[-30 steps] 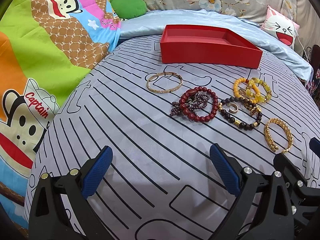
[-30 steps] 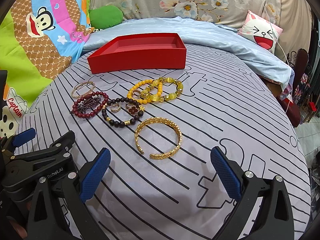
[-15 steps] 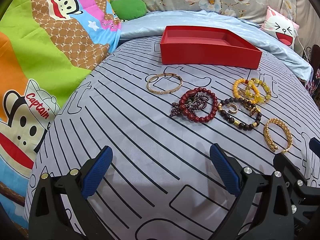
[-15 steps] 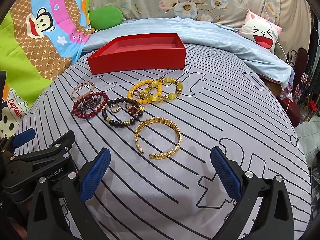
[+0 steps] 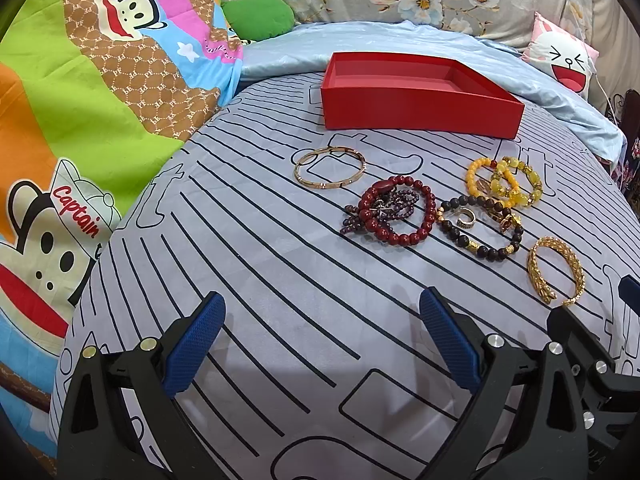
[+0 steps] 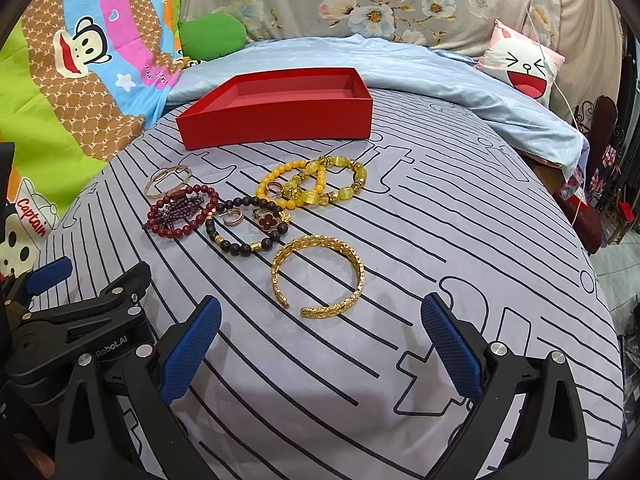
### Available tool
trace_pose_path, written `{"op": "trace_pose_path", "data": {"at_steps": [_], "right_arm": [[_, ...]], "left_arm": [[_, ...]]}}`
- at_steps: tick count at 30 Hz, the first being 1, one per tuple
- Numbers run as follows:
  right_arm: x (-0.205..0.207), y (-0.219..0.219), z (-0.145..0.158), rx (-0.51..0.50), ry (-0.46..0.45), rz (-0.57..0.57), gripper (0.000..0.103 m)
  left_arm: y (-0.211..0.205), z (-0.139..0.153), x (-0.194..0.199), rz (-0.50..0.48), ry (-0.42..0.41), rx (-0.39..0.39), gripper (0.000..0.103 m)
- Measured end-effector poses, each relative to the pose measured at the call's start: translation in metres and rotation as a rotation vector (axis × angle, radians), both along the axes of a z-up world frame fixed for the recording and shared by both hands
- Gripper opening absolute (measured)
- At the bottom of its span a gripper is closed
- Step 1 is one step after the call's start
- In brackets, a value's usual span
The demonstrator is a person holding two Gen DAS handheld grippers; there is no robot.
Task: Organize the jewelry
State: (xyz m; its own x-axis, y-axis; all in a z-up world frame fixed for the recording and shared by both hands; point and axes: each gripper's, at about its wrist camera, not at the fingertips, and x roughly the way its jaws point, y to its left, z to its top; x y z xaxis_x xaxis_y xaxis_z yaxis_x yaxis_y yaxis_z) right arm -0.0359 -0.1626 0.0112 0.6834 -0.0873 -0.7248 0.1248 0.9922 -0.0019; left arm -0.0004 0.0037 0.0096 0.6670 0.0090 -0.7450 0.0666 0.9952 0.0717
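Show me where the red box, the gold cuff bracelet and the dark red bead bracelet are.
red box [image 6: 276,130]: right wrist view, on its front wall.
gold cuff bracelet [image 6: 357,266]: right wrist view, on its right band.
dark red bead bracelet [image 5: 430,204]: left wrist view, on its right-side beads.

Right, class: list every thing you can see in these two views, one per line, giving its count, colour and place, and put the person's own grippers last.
red box: one, red, open and empty, far side of the striped sheet
thin bangle: one, rose gold, left of the pile
red bead bracelet: one, dark red, with a purple bead strand across it
dark bead bracelet: one, brown-black with gold spacers, centre
rings: several, gold, inside or beside the beaded bracelets
yellow bead bracelets: two, overlapping, nearest the box
gold cuff: one, gold, open-ended, nearest the right gripper
striped sheet: one, grey with black lines
cartoon pillow: one, pink and white, far right
left gripper: open, empty
right gripper: open, empty
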Motion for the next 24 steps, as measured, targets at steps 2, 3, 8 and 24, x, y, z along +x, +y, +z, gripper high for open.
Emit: {"op": "trace_pose_path", "data": {"at_steps": [2, 3, 8, 24], "right_arm": [[-0.0001, 0.0, 0.0, -0.001, 0.0, -0.001, 0.097], [-0.0002, -0.0001, 0.0, 0.0, 0.0, 0.0, 0.097], [-0.0002, 0.0002, 0.0, 0.001, -0.001, 0.0, 0.097], [-0.0043, -0.0015, 0.0043, 0.017, -0.011, -0.005, 0.097]], "left_arm": [[-0.0005, -0.0009, -0.0004, -0.001, 0.001, 0.001, 0.093], [-0.0005, -0.001, -0.0005, 0.0, 0.001, 0.001, 0.093], [-0.0007, -0.0006, -0.0006, -0.001, 0.002, -0.002, 0.093], [-0.0032, -0.0026, -0.0031, -0.004, -0.008, -0.001, 0.093]]}}
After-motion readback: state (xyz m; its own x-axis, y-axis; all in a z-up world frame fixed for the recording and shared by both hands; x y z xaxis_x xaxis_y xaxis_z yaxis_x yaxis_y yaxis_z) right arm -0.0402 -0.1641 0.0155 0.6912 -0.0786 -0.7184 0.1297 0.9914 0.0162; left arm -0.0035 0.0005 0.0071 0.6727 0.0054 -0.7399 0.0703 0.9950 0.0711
